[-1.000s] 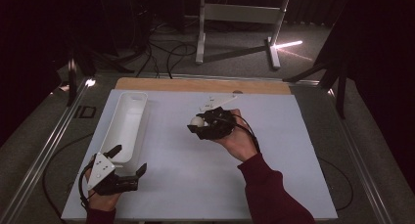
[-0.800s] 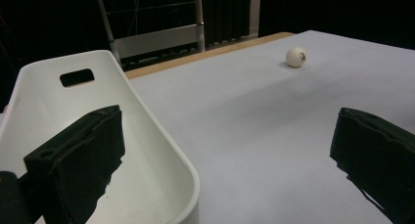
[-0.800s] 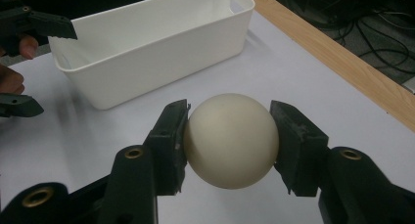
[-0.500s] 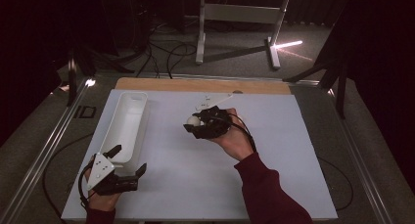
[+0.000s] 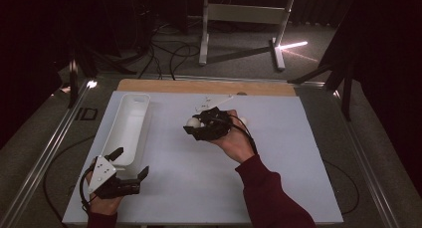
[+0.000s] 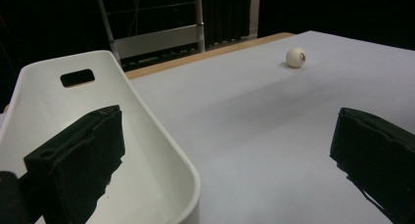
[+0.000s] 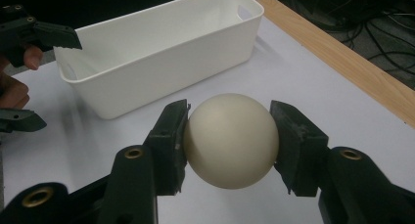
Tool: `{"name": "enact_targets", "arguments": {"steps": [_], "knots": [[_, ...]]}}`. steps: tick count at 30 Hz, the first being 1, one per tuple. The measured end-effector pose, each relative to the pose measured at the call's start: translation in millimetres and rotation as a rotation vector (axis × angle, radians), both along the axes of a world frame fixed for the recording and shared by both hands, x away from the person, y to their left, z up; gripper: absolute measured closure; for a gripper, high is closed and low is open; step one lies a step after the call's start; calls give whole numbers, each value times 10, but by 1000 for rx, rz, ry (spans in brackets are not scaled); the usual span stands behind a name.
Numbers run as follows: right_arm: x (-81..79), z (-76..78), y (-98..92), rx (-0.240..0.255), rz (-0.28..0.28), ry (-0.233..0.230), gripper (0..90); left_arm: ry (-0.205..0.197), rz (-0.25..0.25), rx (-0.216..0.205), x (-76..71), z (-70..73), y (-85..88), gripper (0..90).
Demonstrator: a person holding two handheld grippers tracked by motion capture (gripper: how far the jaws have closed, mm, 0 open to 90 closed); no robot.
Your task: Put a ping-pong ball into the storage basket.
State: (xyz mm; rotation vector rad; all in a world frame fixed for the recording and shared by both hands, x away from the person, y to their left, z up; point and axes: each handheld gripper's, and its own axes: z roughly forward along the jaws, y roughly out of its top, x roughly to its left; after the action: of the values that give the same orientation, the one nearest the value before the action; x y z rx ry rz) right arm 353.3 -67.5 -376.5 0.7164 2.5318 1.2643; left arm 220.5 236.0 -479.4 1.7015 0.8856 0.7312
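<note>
White bin [image 5: 127,128] holds nothing visible

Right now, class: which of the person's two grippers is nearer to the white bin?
Left. The left gripper sits at the near end of the white bin, one of its fingers over the rim. The right gripper, shut on a ball, is out over the mat, apart from the bin.
</note>
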Motion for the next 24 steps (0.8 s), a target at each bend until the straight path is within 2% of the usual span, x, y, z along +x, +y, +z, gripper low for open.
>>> {"name": "enact_targets", "arguments": {"steps": [24], "knots": [[64,-58,108,21,11,19,501,1,0,2,0,0,3,2]]}}
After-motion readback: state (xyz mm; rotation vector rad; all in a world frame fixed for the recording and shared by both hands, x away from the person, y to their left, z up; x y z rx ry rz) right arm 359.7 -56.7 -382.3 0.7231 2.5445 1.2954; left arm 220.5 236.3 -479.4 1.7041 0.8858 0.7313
